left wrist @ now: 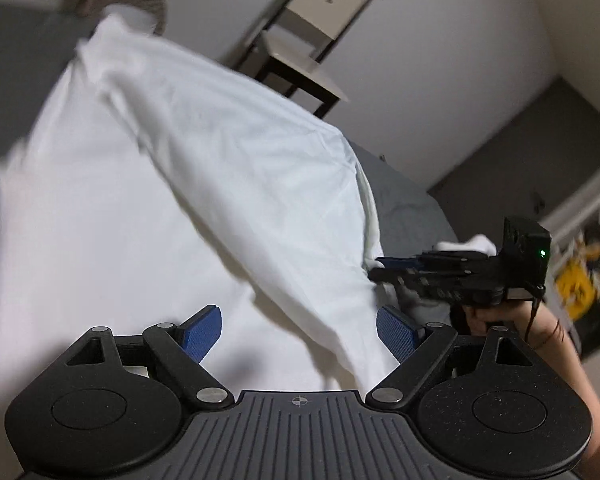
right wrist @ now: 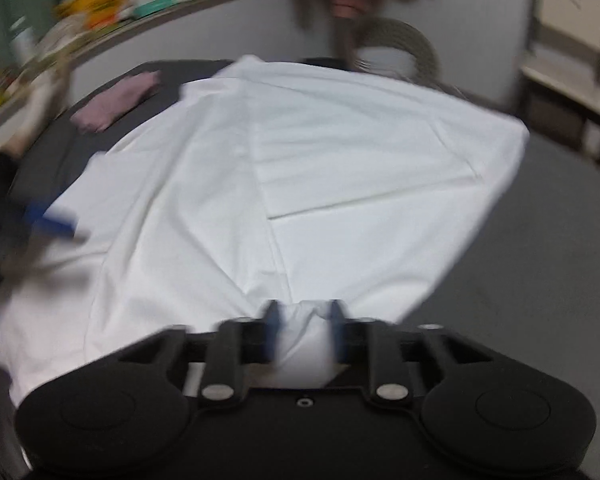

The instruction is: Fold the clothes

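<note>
White shirt point(right wrist: 300, 168) lay spread on the dark bed point(right wrist: 540, 220) ahead of my fingers. My right gripper point(right wrist: 305, 320) pinched a bunched edge; my left gripper point(left wrist: 300, 328) stood wide over it, gripping nothing.

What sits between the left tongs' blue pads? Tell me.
White shirt fabric. In the left wrist view a raised fold of it runs down between the open pads of the left tongs, which are not closed on it.
</note>
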